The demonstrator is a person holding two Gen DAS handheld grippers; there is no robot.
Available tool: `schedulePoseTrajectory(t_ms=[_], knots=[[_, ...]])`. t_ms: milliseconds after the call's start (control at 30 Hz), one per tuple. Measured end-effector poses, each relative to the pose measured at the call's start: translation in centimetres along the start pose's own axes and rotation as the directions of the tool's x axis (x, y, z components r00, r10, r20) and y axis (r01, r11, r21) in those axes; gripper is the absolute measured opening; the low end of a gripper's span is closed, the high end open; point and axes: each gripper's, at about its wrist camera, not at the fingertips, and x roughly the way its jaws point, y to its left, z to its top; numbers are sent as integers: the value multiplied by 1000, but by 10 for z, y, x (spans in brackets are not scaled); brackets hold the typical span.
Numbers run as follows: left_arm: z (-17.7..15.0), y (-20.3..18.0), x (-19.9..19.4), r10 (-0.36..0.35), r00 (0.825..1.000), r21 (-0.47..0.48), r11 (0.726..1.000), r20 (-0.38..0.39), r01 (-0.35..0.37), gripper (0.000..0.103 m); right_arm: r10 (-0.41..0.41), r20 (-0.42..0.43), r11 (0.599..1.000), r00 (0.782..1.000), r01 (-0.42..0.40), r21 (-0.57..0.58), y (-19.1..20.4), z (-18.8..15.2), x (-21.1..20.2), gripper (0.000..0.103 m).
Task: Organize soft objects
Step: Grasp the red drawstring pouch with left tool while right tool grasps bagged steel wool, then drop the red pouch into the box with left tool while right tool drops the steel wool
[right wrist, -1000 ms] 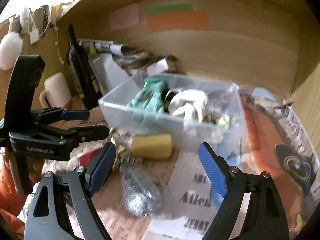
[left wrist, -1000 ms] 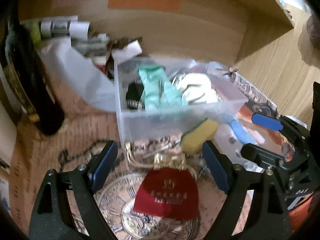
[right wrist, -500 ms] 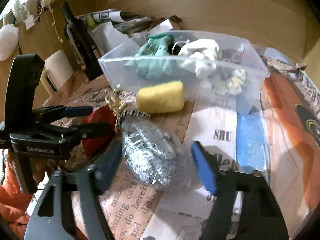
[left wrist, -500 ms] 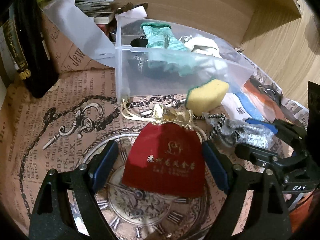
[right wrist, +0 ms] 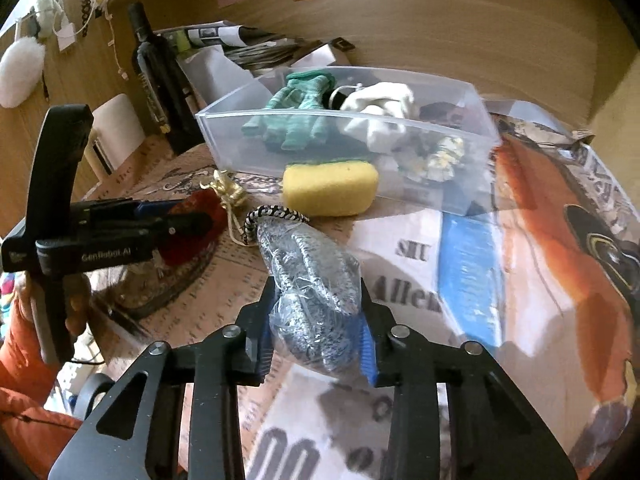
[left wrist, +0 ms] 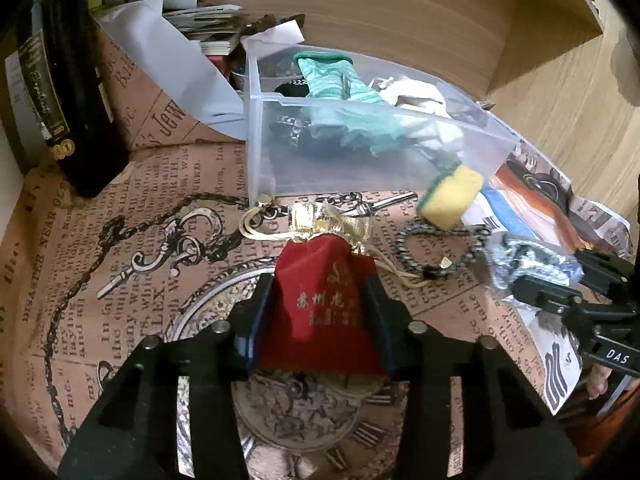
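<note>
My left gripper point(left wrist: 320, 292) is shut on a red drawstring pouch point(left wrist: 320, 276) with a gold top, lying on the newspaper-covered table. My right gripper point(right wrist: 318, 304) is shut on a clear plastic bag of grey woven stuff point(right wrist: 312, 272), also on the table; the bag also shows in the left wrist view point(left wrist: 528, 260). A yellow sponge point(right wrist: 330, 188) lies against the front wall of a clear plastic bin point(right wrist: 476, 100) that holds a green glove point(right wrist: 300, 116) and a white cloth point(right wrist: 380, 108). A black-and-white cord loop point(left wrist: 436, 252) lies between pouch and bag.
A dark wine bottle point(right wrist: 160, 76) stands left of the bin, with papers and a white sheet point(left wrist: 176, 64) behind. A wooden back wall and a side panel point(left wrist: 560, 80) close in the space. The left gripper also shows in the right wrist view point(right wrist: 192, 224).
Both grippers have moved forward and down and closed: the left onto the red pouch, the right onto the plastic bag. Both were open one second ago.
</note>
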Motion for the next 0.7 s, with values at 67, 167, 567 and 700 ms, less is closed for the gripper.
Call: schedulePoseTrajectory(t_ms=[67, 167, 567, 700], knots=[[0, 1, 0, 0, 1000, -1, 1000, 3, 0, 36, -23, 1, 1000, 1000, 23, -7, -2, -3, -6, 30], [0, 1, -1, -11, 1000, -4, 1000, 1, 11, 27, -47, 16, 999, 999, 48, -7, -6, -4, -16, 30], [21, -26, -44, -90, 990, 52, 995, 113, 85, 17, -73, 92, 995, 993, 79, -57, 3, 14, -28, 30], [29, -41, -50, -122, 984, 85, 990, 133, 111, 17, -57, 97, 996, 994, 63, -67, 9, 17, -24, 29]])
